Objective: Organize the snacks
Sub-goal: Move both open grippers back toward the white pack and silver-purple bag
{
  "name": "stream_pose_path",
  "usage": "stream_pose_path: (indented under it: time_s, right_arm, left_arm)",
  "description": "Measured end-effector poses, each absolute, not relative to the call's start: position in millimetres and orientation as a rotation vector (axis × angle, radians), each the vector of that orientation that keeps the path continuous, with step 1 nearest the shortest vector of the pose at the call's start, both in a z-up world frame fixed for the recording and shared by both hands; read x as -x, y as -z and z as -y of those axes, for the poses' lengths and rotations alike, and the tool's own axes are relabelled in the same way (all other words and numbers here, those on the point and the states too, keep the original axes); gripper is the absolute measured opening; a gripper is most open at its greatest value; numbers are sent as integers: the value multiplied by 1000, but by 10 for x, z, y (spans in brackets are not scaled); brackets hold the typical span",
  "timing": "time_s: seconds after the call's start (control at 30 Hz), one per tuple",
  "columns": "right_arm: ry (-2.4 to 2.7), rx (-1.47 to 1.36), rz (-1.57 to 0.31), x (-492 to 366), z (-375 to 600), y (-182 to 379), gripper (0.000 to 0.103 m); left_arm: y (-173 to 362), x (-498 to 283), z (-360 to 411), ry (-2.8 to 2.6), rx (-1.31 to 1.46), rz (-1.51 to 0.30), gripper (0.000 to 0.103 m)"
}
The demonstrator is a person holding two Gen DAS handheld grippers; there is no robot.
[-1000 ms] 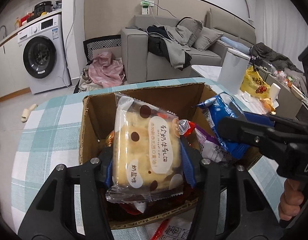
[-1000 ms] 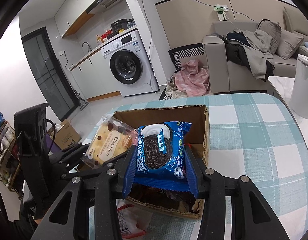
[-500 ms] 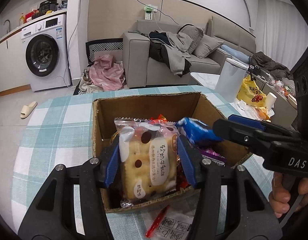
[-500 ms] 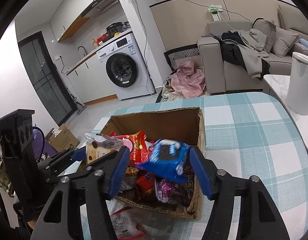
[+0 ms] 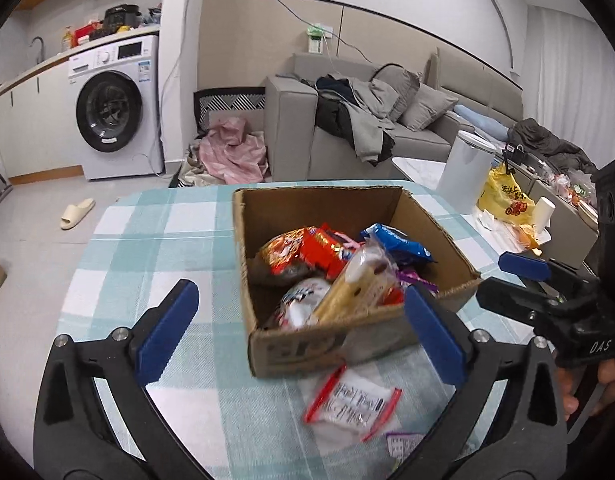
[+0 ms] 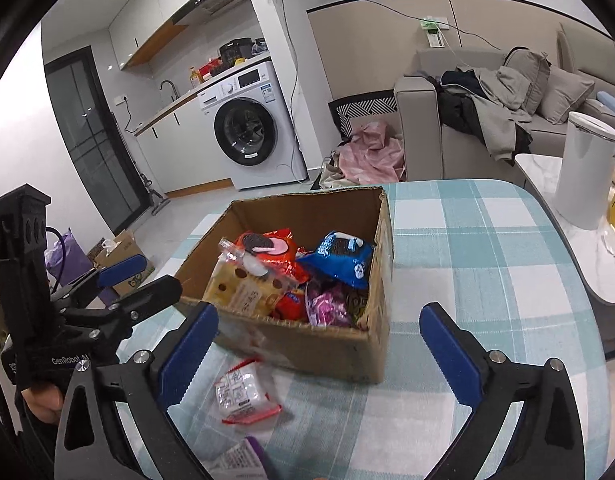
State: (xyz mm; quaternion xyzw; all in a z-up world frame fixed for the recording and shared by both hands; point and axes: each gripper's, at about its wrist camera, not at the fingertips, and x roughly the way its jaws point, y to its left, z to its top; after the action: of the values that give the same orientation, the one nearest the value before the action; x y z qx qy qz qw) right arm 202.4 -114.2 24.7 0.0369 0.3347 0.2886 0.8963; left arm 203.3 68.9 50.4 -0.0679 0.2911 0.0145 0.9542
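Observation:
A cardboard box (image 5: pixel 267 346) (image 6: pixel 339 350) on the checked tablecloth holds several snack packs. The yellow spotted cake pack (image 5: pixel 357 286) (image 6: pixel 243 286) lies at its near edge, the blue Oreo pack (image 5: pixel 399 240) (image 6: pixel 341 254) further in. My left gripper (image 5: pixel 297 332) is open and empty, pulled back in front of the box. My right gripper (image 6: pixel 319 346) is open and empty, also in front of the box. A clear red-edged packet (image 5: pixel 351 402) (image 6: pixel 243 392) lies on the table before the box, with a purple packet (image 6: pixel 247 458) at the bottom edge.
The table's right edge curves near a white bin (image 6: pixel 583 168) and a side table (image 5: pixel 419 166) with a yellow bag (image 5: pixel 503 200). A sofa (image 5: pixel 347 128) and washing machine (image 5: pixel 111 112) stand beyond. Each gripper shows in the other's view (image 5: pixel 547 300) (image 6: pixel 87 308).
Both grippers opened and let go: the cake pack and the Oreo pack dropped into the box. Both grippers then drew back from the box.

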Motion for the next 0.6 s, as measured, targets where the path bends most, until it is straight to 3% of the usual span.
stream_pose_path:
  time_s: [0.6]
  right_arm:
    - [-625,-54,-712,-1442,1305,-157,103]
  left_arm:
    - [-480,-1289,-510,-51,89,-603,102]
